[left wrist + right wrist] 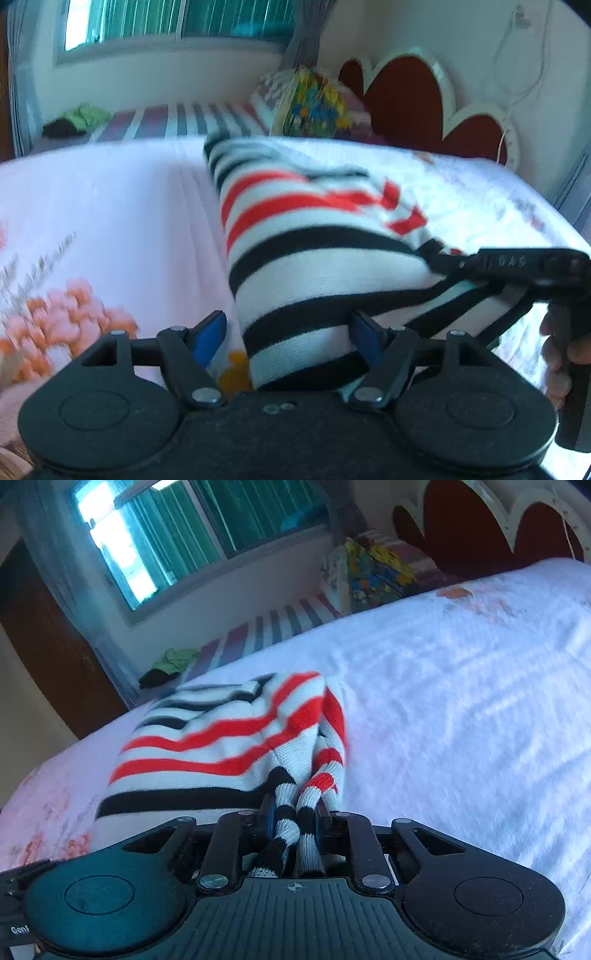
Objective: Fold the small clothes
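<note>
Your left tongs [288,332] are blocking the striped sweater's [314,236] near hem, gaping; right tongs [295,819] are pinching its bunched edge at six o'clock.

A home bedroom: a bed [461,686] with a flowered sheet, a scalloped red headboard [413,99], pillows [314,103] and a curtained window [177,18].

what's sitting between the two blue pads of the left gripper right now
In the left wrist view, the near end of the striped sweater lies between the open left gripper's pads, by the right one.
</note>
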